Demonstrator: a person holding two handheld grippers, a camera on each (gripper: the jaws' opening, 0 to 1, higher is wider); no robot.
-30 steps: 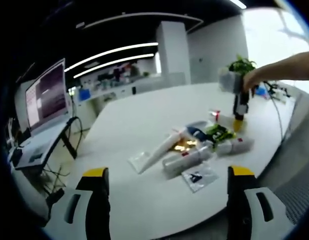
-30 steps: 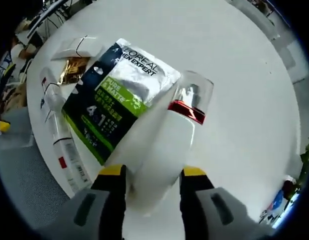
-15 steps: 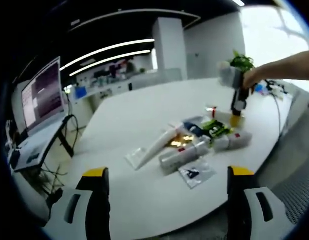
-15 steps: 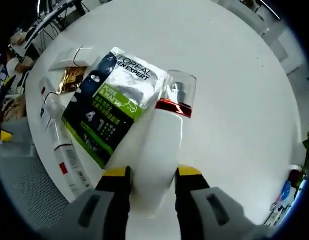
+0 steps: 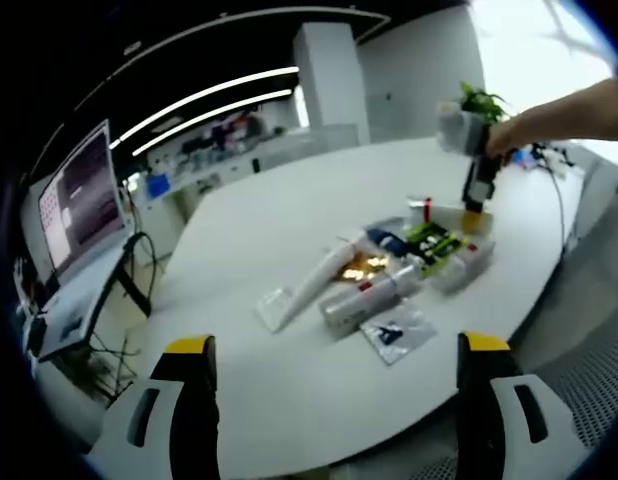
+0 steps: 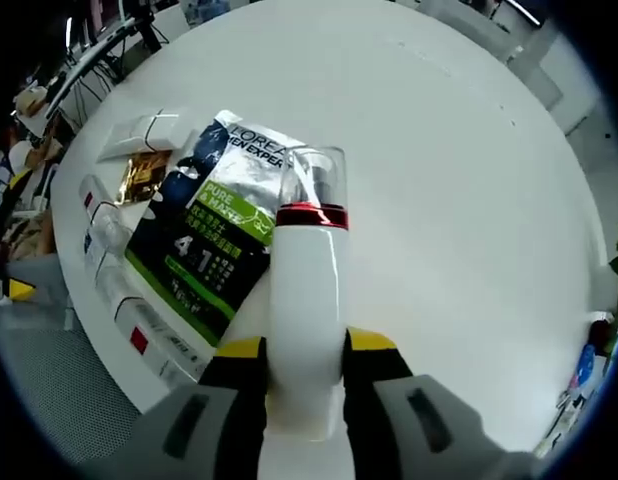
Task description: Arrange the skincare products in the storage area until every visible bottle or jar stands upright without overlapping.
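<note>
Over the far end of the white table [image 6: 469, 150] | right gripper [image 6: 301, 345] clamped on white bottle with clear cap [image 6: 307, 290], now swung nearer upright above the L'Oréal sachet [image 6: 204, 240] | left gripper [image 5: 334, 350] spread, empty | tubes [image 5: 374, 300] yet to stand.

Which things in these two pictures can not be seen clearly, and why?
- Base of the white bottle, right gripper view: hidden between the right gripper's jaws.
- Lower part of the green sachet, right gripper view: covered by the bottle.
- Labels of the lying tubes, left gripper view: too small and blurred.
- Left gripper: its jaws are cut off by the bottom edge.
</note>
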